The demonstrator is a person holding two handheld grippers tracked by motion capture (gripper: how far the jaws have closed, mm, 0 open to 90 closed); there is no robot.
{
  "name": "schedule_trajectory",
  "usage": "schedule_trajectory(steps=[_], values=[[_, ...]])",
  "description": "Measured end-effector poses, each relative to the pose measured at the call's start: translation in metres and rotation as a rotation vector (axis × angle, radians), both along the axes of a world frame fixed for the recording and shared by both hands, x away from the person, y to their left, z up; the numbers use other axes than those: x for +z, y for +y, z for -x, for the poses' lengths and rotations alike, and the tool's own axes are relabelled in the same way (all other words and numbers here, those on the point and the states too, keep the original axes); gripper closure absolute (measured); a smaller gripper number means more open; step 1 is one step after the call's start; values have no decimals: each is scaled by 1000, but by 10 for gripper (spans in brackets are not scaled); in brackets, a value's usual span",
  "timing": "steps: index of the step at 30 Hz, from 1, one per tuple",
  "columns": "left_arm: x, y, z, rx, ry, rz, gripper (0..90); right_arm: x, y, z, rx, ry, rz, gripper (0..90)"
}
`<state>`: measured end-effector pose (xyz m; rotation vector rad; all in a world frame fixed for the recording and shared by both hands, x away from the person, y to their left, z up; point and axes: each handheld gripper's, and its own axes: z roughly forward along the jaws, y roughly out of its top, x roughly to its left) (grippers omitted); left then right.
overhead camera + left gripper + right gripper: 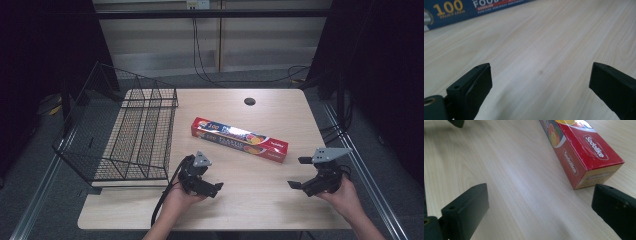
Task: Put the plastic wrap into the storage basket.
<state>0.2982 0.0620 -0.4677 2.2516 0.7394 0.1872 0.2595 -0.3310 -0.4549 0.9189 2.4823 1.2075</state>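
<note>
A long red and blue box of plastic food wrap (240, 139) lies slantwise in the middle of the wooden table (260, 210). My left gripper (212, 187) rests low over the table in front of the box's left half, open, with bare wood between its jaws (540, 82). The box's blue face (461, 8) shows at the top of the left gripper view. My right gripper (299, 172) sits open near the box's right end, and the red end of the box (584, 155) lies just ahead of its right jaw.
A black wire basket (125, 130) with dividers stands on the table's left side, hanging partly over the edge. A dark round hole (249, 101) sits near the table's far edge. Cables run along the floor behind the table.
</note>
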Motion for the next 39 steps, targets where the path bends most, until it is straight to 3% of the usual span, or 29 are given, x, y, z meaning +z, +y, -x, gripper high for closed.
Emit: schedule_trajectory(steps=[5,8,11,18,24,29,31,35,39], values=[[9,-12,-7,-47,22,15,40,3,-2,6,-8,-2,-23,18],[13,-15,-11,-52,20,43,37,0,-3,6,0,12,-23,21],[19,-18,-17,-52,25,29,37,0,-3,6,-5,9,-10,20],[28,-27,-34,-60,57,68,36,2,-9,6,-12,10,-38,30],[33,-36,-46,-53,69,38,39,3,-12,5,-24,-3,-64,29],[40,-47,-63,-86,72,-9,45,1,-10,4,-14,3,-61,30],[41,-50,-65,-67,74,13,45,1,-10,4,-13,4,-63,30],[45,-56,-76,-73,97,11,46,0,-8,4,-2,-1,-51,31],[49,-61,-85,-86,90,-5,45,0,-8,3,2,5,-51,30]])
